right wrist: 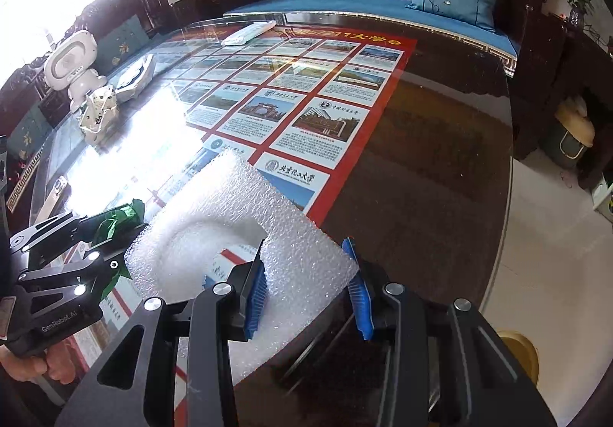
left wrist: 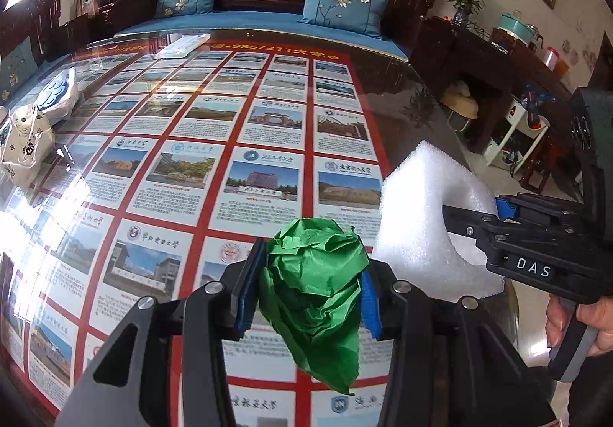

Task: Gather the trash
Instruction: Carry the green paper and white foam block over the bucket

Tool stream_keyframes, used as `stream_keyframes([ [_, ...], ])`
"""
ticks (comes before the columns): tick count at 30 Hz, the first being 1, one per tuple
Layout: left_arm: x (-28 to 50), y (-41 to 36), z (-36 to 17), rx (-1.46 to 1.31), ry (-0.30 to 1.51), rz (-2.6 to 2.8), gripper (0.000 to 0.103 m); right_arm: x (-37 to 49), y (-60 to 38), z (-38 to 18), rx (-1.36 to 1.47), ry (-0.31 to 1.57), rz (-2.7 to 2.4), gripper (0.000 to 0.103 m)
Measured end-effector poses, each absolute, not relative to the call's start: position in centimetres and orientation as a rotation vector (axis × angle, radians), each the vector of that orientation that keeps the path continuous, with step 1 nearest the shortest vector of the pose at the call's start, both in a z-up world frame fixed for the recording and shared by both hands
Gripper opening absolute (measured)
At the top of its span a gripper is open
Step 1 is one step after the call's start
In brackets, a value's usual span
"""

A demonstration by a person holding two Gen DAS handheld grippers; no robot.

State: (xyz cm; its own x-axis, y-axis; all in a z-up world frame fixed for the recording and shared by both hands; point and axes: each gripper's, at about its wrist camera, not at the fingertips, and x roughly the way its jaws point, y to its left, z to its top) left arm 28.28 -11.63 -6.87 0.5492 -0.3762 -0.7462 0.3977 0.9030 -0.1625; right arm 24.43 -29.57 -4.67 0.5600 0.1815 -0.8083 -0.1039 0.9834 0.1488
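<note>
Left wrist view shows the left gripper [left wrist: 310,285] clamped on a crumpled wad of green paper [left wrist: 318,293], lifted clear of the glass-topped table [left wrist: 413,113]. Just beside it, the right gripper [right wrist: 308,291] has its blue pads pressed into the edge of a white foam sheet [right wrist: 245,220] with a round cut-out, the sheet tilted above the tabletop. Both pieces of trash look picked up, so I'd say the carrying step is in hand; next, each needs taking to a bin, though I can't make one out for certain. Further along the table sit a patterned bag [left wrist: 27,147], a white robot toy [right wrist: 74,67] and a flat white packet [left wrist: 184,44], none blocking the way.
</note>
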Motion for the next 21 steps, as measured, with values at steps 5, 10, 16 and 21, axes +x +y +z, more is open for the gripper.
stream_keyframes([
  [5,24.5,-14.0,-5.8,0.076,0.869,-0.511,0.044,20.5,-31.7,-4.1,0.095,0.95,0.158,0.037],
  [10,21.4,-17.2,-5.2,0.115,0.872,-0.57,0.044,16.4,-35.0,-3.3,0.108,0.93,0.098,0.037],
  [16,18.1,-23.2,-5.2,0.17,0.891,-0.679,0.044,11.0,-40.7,-3.1,0.154,0.912,0.014,0.037],
  [21,15.6,-30.0,-5.5,0.236,0.904,-0.784,0.044,6.5,-46.4,-3.9,0.193,0.91,-0.072,0.037],
])
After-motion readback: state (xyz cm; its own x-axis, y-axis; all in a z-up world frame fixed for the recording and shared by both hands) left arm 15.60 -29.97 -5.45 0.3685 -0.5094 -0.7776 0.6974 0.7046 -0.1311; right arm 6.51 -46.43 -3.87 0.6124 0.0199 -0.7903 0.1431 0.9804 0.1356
